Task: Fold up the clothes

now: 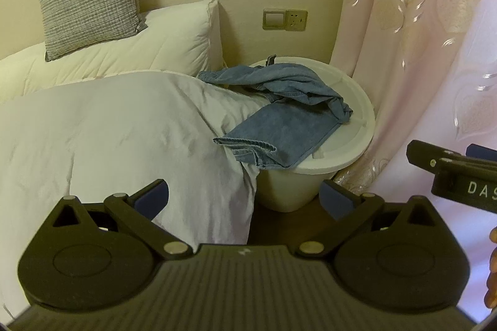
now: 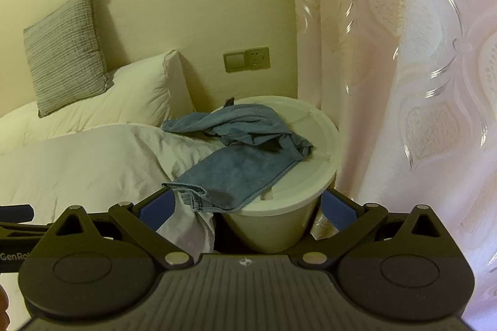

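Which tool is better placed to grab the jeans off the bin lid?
Probably right. Its open tool sits close to the jeans hem; the left tool, also open, sits farther back.

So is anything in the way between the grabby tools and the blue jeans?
Nothing visible. Both the left tool and right tool are open, with only clear air between them and the jeans lying rumpled across the white bin lid and the bedding.

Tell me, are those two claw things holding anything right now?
No. The left hand-held gripper and the right hand-held gripper are both open and empty. The blue jeans lie untouched on the white bin lid.
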A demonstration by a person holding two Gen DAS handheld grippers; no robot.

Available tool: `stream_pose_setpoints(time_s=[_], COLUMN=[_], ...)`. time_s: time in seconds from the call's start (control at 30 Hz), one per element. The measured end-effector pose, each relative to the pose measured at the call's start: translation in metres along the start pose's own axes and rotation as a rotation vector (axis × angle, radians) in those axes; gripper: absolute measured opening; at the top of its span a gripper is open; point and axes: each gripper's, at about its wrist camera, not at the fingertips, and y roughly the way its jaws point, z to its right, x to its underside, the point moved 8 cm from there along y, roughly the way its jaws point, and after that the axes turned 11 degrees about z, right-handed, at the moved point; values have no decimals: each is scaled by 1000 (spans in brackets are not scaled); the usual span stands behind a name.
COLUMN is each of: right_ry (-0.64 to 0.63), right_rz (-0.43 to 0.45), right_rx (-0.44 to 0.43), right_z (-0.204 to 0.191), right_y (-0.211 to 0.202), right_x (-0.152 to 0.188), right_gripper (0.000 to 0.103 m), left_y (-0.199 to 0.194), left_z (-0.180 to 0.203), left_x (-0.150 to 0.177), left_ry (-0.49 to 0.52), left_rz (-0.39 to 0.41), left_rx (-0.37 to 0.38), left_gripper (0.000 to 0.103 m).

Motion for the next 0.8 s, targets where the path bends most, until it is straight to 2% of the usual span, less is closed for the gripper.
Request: stream_pose_setpoints(time_s=[0.8], right_ry=[1], right_rz=[0], right_rx=[45], right_z=[-9], right_y=[17], right_x=[-5], right_gripper=[103], left_y=[20], left_z=[-9], left_x=[-10], left_ry=[10], left_rz=[6], left_rx=[41], left_gripper=[102])
